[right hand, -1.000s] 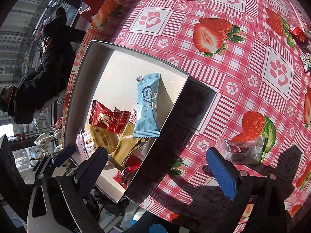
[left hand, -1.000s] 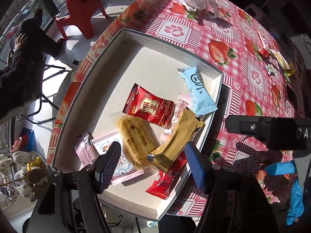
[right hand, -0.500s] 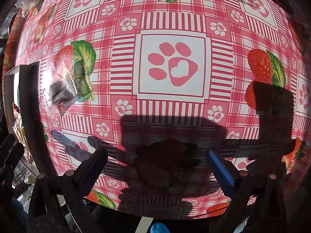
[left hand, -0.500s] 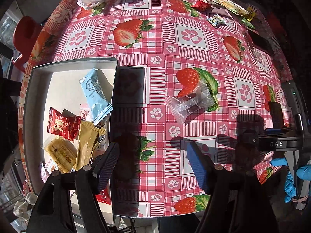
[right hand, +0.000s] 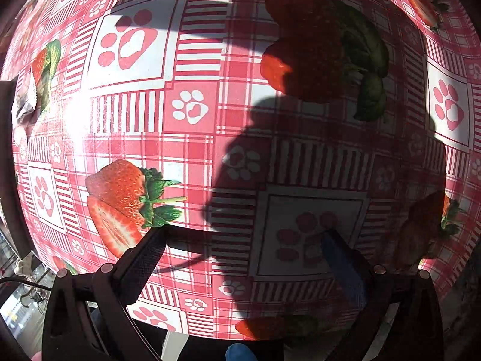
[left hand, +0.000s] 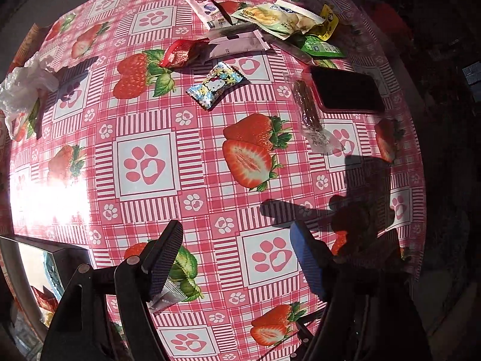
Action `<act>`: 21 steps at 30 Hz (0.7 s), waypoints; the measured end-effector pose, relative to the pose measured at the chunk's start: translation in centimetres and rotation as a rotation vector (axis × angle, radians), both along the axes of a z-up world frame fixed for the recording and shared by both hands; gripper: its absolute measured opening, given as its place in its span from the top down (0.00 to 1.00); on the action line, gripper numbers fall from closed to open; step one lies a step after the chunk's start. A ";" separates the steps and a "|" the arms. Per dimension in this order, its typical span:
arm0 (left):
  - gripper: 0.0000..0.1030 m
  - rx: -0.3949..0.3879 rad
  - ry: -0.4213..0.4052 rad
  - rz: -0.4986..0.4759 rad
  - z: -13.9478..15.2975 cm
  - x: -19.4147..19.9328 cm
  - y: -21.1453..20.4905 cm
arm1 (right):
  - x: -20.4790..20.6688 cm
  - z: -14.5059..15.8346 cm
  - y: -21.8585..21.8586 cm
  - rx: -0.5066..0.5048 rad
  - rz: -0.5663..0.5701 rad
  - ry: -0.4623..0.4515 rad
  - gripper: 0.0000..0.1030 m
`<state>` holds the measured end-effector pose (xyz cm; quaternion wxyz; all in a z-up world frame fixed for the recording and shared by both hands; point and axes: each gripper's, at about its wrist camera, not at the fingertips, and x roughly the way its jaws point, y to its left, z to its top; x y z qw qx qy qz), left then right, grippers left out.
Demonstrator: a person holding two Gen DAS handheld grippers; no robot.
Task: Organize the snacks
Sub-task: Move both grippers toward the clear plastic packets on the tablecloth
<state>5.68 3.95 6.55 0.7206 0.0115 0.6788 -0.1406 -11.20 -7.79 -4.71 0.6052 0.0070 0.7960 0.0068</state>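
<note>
My left gripper (left hand: 236, 230) hangs open over the strawberry tablecloth (left hand: 144, 165) with nothing between its fingers. A clear packet (left hand: 168, 296) lies half hidden under its left finger. Far ahead lie loose snacks: a Hello Kitty candy (left hand: 215, 88), a red wrapper (left hand: 177, 55), a purple-grey packet (left hand: 237, 45), a clear pack with a brown bar (left hand: 309, 111), and yellow and green packets (left hand: 282, 18). The white box (left hand: 10, 273) holding snacks shows at the lower left. My right gripper (right hand: 243, 234) is open and empty, close above bare cloth; a clear packet (right hand: 28, 102) sits at that view's left edge.
A black phone (left hand: 345, 91) lies beside the clear pack. A crumpled white plastic bag (left hand: 21, 90) sits at the table's left. The table's edge curves along the right and bottom. The grippers' shadows fall across the cloth. A blue-gloved fingertip (right hand: 237, 353) shows at the bottom.
Both grippers have swung away from the box and across the tablecloth. The left view now reaches the far pile of snacks. The right gripper has dropped closer to the cloth.
</note>
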 end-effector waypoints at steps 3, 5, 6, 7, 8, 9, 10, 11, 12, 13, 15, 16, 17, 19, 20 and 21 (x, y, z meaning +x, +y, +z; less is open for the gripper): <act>0.25 -0.016 0.018 0.029 -1.3 3.3 -3.5 | 0.1 -0.1 0.0 -0.001 0.001 0.006 0.00; 0.25 -0.004 0.023 0.045 -2.3 5.3 -5.5 | 0.8 -0.4 0.1 -0.002 -0.001 0.003 0.00; 0.25 0.003 0.024 0.050 -2.8 6.2 -6.7 | 0.8 -0.4 0.1 -0.001 0.000 -0.001 0.00; 0.25 0.010 0.025 0.051 -3.1 6.8 -7.5 | 1.1 -0.3 0.2 -0.001 0.001 -0.005 0.00; 0.25 0.020 0.026 0.048 -3.6 7.4 -8.4 | 1.0 -0.3 0.2 -0.001 0.002 -0.009 0.00; 0.25 0.033 0.028 0.040 -4.1 7.9 -9.2 | 1.0 -0.3 0.5 -0.001 0.003 -0.014 0.00; 0.25 0.049 0.030 0.032 -4.6 8.3 -9.9 | 0.6 -0.4 0.8 -0.002 0.004 -0.020 0.00; 0.25 0.064 0.031 0.026 -5.0 8.6 -10.5 | 0.4 -0.1 0.5 -0.002 0.005 -0.025 0.00; 0.25 0.080 0.032 0.019 -5.5 8.8 -10.9 | 0.4 0.0 0.4 -0.002 0.007 -0.030 0.00; 0.25 0.098 0.033 0.013 -5.9 9.0 -11.3 | 0.3 0.0 0.3 -0.001 0.009 -0.035 0.00; 0.25 0.132 0.038 0.013 -6.7 9.2 -11.8 | 0.2 0.0 0.3 -0.001 0.014 -0.043 0.00; 0.25 0.141 0.043 0.018 -7.1 9.2 -12.0 | 0.1 0.2 0.3 -0.002 0.017 -0.047 0.00; 0.26 0.151 0.028 0.016 -7.0 9.1 -12.1 | 0.0 0.1 0.5 -0.002 0.020 -0.051 0.00; 0.39 0.180 -0.011 -0.014 -6.8 8.7 -12.6 | 0.0 0.3 0.4 -0.001 0.026 -0.059 0.00; 0.57 0.184 -0.029 -0.036 -6.5 8.5 -12.7 | 0.1 0.3 0.5 -0.001 0.029 -0.063 0.00; 0.57 0.167 -0.027 -0.054 -6.4 8.3 -12.9 | 0.1 0.3 0.6 -0.001 0.033 -0.066 0.00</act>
